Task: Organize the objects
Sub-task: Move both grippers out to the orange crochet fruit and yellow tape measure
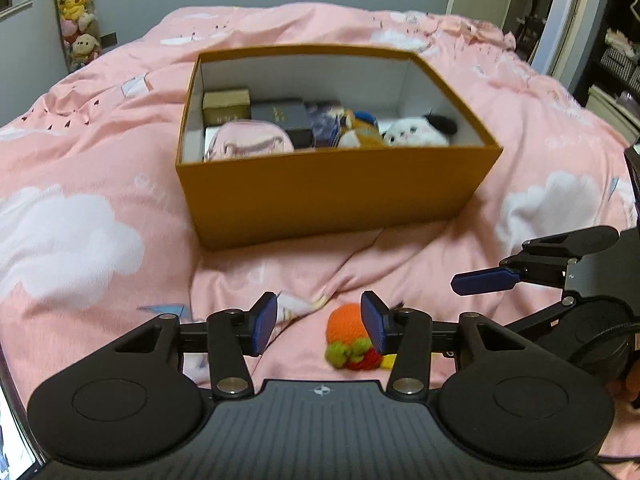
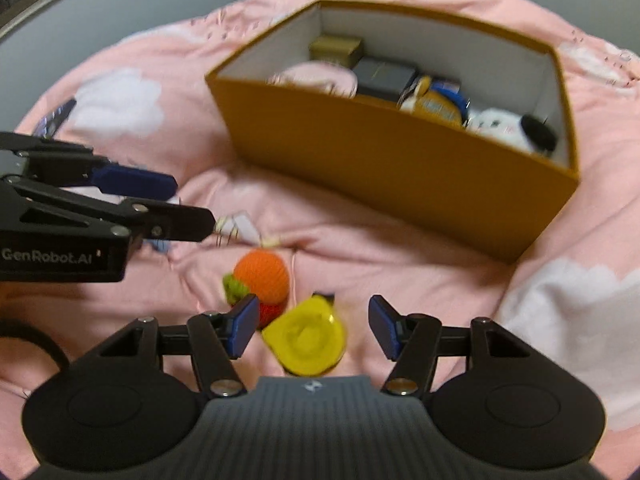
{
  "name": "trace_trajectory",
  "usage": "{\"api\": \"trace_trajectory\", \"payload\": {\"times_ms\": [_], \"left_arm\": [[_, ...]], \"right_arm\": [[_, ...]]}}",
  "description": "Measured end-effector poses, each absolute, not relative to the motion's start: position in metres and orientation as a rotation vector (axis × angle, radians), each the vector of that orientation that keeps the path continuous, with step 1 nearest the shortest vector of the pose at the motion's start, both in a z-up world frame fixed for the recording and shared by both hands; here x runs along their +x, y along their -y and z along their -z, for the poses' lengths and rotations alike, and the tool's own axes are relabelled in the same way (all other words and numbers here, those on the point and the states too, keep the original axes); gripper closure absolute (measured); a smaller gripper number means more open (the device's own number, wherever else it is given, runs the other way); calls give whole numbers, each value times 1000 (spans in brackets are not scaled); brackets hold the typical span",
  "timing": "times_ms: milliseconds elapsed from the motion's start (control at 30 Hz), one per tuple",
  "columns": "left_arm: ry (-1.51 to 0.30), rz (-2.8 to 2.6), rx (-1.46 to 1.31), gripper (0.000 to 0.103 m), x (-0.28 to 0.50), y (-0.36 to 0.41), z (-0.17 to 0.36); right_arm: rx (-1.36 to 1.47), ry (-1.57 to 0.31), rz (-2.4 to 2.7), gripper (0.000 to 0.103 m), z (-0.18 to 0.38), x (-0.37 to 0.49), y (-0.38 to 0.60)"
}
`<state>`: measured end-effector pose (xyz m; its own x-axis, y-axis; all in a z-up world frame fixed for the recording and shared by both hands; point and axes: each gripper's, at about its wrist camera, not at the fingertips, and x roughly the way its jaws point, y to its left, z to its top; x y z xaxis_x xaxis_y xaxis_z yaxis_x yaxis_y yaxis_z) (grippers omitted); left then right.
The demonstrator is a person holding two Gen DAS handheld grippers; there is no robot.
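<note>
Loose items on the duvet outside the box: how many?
2. A crocheted orange toy lies in front of the orange box, and a yellow item sits right beside it, nearer the camera. Others may be hidden behind the grippers.

— What's under the right tongs (image 2: 312, 326)?
— A yellow toy (image 2: 306, 338) on the pink bed (image 2: 400, 256), between the spread jaws, untouched. A knitted orange (image 2: 262, 276) lies just beside it, the brown box (image 2: 400, 164) beyond.
</note>
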<state>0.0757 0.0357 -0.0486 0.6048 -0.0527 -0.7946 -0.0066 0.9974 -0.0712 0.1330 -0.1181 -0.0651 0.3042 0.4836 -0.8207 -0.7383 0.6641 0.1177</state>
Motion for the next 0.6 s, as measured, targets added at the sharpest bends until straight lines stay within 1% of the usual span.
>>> {"api": "trace_trajectory", "payload": {"times_ms": [67, 100, 300, 433, 600], "left_arm": [[-935, 49, -47, 49, 75, -33, 53], [-940, 68, -35, 49, 75, -31, 55], [-978, 128, -8, 49, 76, -25, 64], [-1014, 137, -26, 46, 78, -26, 72], [-1046, 141, -33, 46, 81, -26, 79]], "right_arm": [[-324, -983, -833, 43, 72, 131, 115], [-339, -987, -832, 47, 75, 129, 114], [-373, -1013, -875, 47, 87, 128, 109], [-411, -1013, -888, 46, 93, 126, 104], [-444, -1011, -882, 46, 102, 128, 100]]}}
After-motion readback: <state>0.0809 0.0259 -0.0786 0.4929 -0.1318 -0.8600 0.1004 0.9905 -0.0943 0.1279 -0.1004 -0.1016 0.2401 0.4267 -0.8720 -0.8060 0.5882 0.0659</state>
